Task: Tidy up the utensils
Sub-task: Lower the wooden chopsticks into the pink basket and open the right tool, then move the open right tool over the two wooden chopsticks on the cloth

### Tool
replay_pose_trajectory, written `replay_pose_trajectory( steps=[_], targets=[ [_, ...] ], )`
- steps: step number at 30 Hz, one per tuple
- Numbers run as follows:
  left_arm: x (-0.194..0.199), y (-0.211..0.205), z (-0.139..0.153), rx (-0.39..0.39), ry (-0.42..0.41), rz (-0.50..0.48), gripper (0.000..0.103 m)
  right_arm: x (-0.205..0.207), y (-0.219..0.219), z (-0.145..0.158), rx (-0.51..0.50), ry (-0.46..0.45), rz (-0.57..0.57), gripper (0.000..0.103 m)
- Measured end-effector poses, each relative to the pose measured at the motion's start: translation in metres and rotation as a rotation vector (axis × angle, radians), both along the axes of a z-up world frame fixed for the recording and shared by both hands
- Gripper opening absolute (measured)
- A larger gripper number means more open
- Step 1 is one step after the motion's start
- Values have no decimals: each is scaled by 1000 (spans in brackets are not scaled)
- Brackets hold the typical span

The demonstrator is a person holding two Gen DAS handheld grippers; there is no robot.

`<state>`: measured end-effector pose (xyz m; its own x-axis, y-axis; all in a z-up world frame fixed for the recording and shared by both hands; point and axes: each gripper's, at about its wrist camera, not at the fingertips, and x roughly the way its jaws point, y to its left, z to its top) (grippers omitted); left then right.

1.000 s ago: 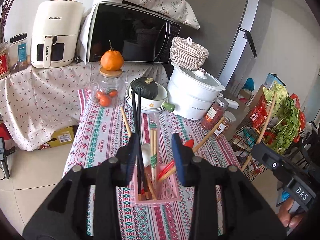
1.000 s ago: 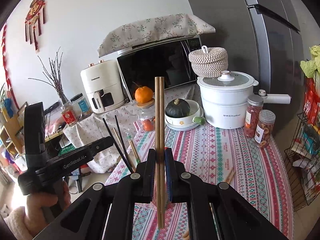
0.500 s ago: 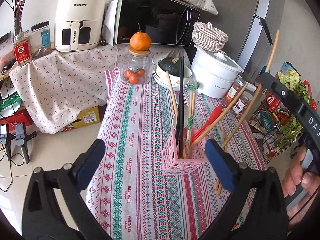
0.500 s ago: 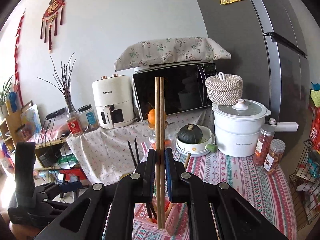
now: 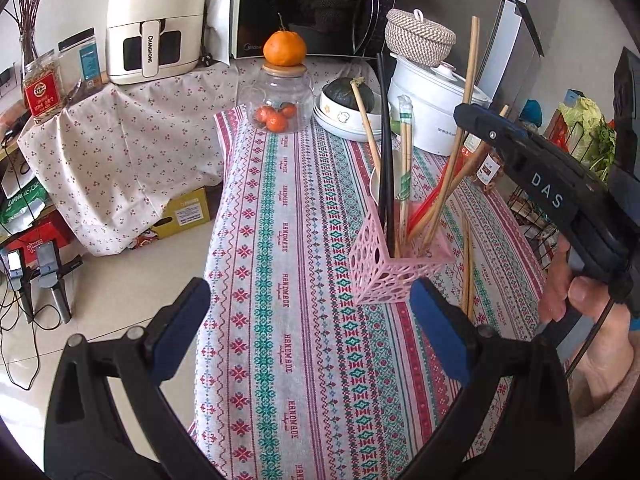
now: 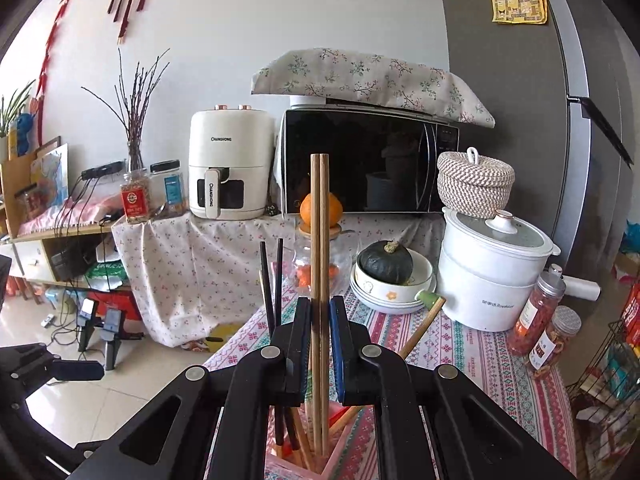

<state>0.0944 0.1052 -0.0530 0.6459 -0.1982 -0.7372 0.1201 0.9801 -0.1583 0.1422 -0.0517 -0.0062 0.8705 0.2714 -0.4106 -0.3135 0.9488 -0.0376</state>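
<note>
Wooden chopsticks (image 6: 320, 264) stand upright, clamped in your right gripper (image 6: 320, 350), their lower ends inside the pink holder (image 5: 394, 266) on the patterned surface (image 5: 280, 280). Your left gripper (image 5: 312, 330) is spread wide and grasps nothing, hovering just short of the holder, where black chopsticks (image 5: 385, 140) and other utensils lean.

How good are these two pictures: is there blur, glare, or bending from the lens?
Left wrist view: sharp and daylit; straight edges bow, as at the fridge; black corners; the microwave door mirrors the room. Right wrist view: also sharp; the wooden chopsticks in the right gripper are crisp; the wall is bright, and the fridge curves.
</note>
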Motion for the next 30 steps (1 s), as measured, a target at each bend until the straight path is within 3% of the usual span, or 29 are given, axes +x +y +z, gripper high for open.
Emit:
replay_pose_trajectory(
  steps=[5,8,10,12,18,25,30],
  targets=[
    [-1,0,1,7,-10,7,100,2,3,-13,-36,40,-6,11],
    [-2,1,0,11,-8,22,100,-1,-4,-10,2,66,-3,30],
    [-2,1,0,10,-10,34,100,-5,-11,-3,34,85,2,50],
    [-4,0,1,12,-16,42,100,-10,-20,6,76,109,13,55],
    [-12,-11,3,6,-35,31,100,-26,-55,21,178,179,-1,86],
    [-20,-33,-1,27,-42,-18,100,-32,-105,12,241,291,-76,102],
    [-22,-53,-7,26,-11,-70,100,-27,-135,-14,203,395,-179,102]
  ],
)
